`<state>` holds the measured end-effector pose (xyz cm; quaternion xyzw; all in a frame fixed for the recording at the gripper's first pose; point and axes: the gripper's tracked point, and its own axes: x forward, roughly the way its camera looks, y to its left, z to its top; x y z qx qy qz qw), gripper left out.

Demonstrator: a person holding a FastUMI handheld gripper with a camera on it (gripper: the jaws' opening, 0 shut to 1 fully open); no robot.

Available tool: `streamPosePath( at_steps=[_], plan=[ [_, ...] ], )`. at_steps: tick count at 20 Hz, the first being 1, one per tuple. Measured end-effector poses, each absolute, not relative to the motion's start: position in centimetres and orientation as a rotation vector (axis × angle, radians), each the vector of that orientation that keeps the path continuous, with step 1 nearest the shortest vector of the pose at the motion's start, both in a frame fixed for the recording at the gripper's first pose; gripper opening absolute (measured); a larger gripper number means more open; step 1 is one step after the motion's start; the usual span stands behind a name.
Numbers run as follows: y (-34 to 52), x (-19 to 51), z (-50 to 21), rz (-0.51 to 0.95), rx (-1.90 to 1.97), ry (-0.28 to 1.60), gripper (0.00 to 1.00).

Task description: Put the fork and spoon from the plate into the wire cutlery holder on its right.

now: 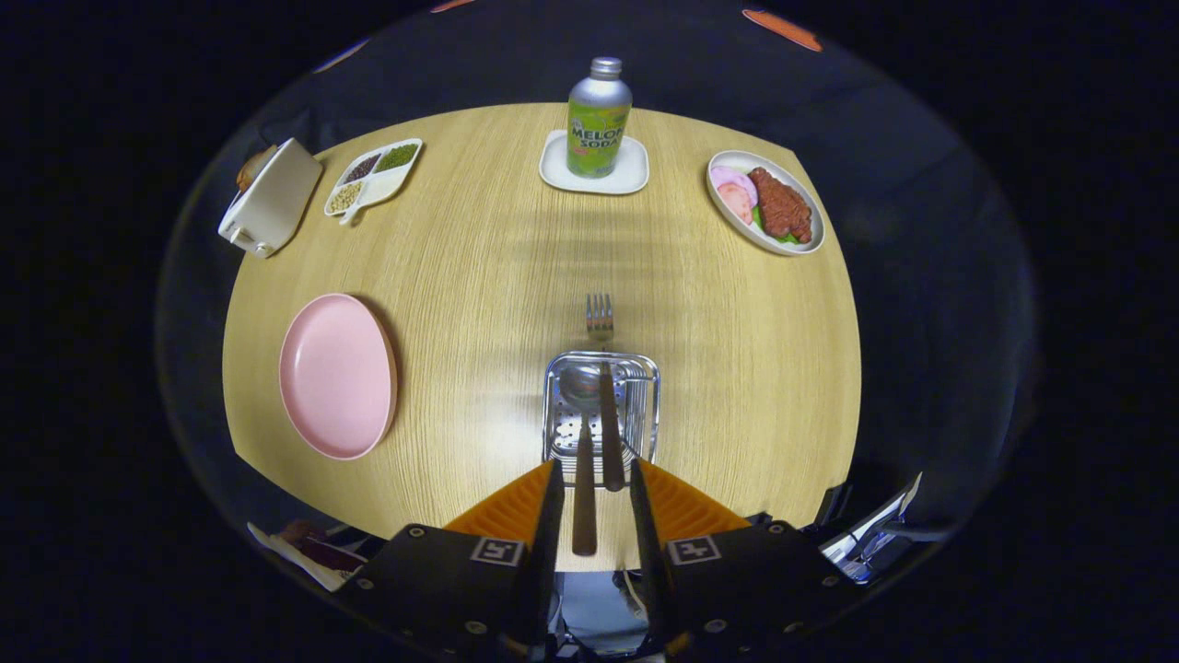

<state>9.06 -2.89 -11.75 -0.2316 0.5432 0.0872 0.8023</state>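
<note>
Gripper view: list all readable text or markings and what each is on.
"MELON SODA" on the green bottle standing on the white coaster; smaller print above is too blurred to read.
Square coded markers on the gripper carry no words; its jaws stand open around the fork and spoon handles.

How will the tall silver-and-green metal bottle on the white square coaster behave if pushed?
Bottle is tall and narrow, so it probably tips if pushed high. Its round, smooth body would likely roll once down. Coaster may slide along with it. Gripper is far off, open around the wooden cutlery handles.
</note>
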Motion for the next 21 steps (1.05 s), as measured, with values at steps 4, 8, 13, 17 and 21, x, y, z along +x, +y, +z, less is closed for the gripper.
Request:
streamPosePath(
  at_steps=[4,8,13,17,21],
  plan=[
    [-2.3,9.8,-8.4,0.174,-0.347,0.981,0.90],
    [-0.7,11.6,-4.1,0.174,-0.231,0.736,0.99],
    [2.0,12.3,2.1,0.186,-0.055,0.423,0.99],
    [2.5,11.4,5.4,0.179,-0.050,0.279,0.99],
    [4.4,9.9,7.6,0.210,-0.066,0.184,1.00]
  ],
)
